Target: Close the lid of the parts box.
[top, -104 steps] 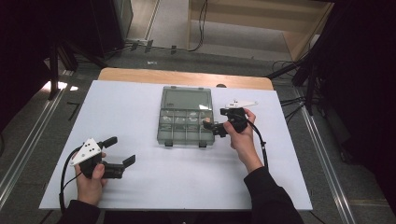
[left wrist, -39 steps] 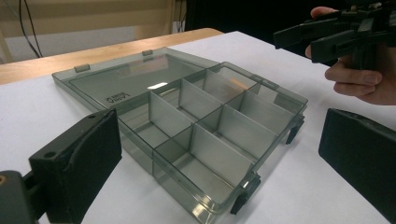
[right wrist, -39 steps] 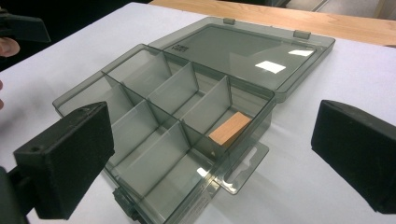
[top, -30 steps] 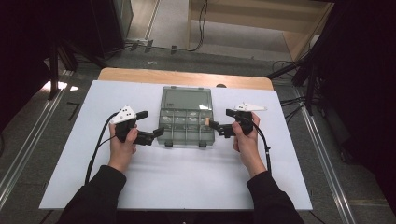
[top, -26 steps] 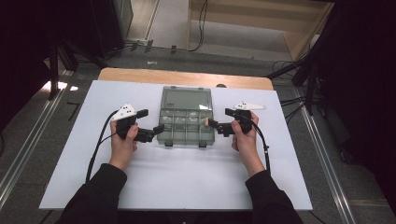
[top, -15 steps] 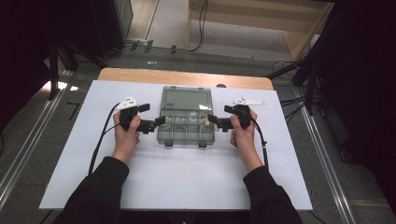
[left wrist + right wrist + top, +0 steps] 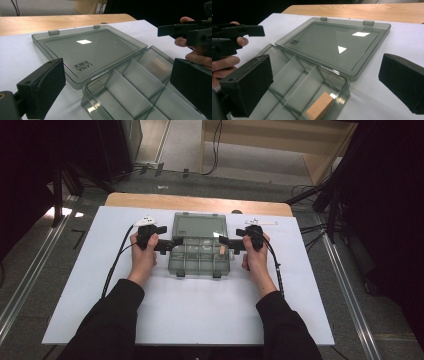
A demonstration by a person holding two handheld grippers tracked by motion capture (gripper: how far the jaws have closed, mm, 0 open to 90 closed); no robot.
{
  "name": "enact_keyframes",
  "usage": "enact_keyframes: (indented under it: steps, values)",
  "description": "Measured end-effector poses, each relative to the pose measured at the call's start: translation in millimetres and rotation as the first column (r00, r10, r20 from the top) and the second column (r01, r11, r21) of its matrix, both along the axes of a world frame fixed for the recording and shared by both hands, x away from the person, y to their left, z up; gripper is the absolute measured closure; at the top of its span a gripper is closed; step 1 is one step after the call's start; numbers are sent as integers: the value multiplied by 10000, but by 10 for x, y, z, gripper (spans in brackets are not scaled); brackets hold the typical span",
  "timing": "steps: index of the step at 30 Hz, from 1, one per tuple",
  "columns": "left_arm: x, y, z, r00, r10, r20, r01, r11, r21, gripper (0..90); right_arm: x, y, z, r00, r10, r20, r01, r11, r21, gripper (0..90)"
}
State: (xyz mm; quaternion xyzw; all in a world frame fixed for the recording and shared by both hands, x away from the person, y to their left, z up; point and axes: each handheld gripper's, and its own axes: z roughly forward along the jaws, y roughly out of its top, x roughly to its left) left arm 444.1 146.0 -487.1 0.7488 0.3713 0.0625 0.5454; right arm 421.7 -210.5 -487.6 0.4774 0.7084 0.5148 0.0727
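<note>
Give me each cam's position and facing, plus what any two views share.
High view: above the person's side, looking down at the organizer box; both forearms, left claw, right claw.
Left gripper view: on the left claw, facing the open lid; own jaws.
Right gripper view: on the right claw, facing the wooden block; own jaws.
Shared: both gripper views show the lid.

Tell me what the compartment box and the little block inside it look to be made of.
Compartment box: probably smoky grey see-through plastic, glossy; the lid mirrors lamps and the table shows through. Block: likely bare wood, matte tan with square edges, though the grain is not clear.
</note>
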Motion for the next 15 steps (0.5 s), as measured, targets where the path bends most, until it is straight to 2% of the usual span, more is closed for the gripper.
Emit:
enact_keyframes:
  steps: [5,7,8,10,13,15]
  values:
    - [67,0,-36,9995,-12,-330,12,10000,22,2,73,35,-26,9993,231,-283,-230,9997,48,0]
    - [89,-5,-46,9992,81,-389,-75,9998,164,2,99,32,-40,9985,295,-452,-289,9995,143,0]
    - [101,1,-52,9989,120,-448,-118,9999,53,4,115,29,-51,9979,321,-564,-307,9992,259,0]
    - [129,8,-60,9974,331,-642,-331,9995,8,39,139,21,-70,9974,340,-634,-313,9986,424,0]
    - [176,9,-72,9938,366,-1052,-377,9993,-80,61,175,11,-98,9962,321,-808,-274,9978,596,6]
    - [195,-5,-72,9911,663,-1156,-659,9978,76,99,196,2,-112,9949,256,-972,-183,9971,745,58]
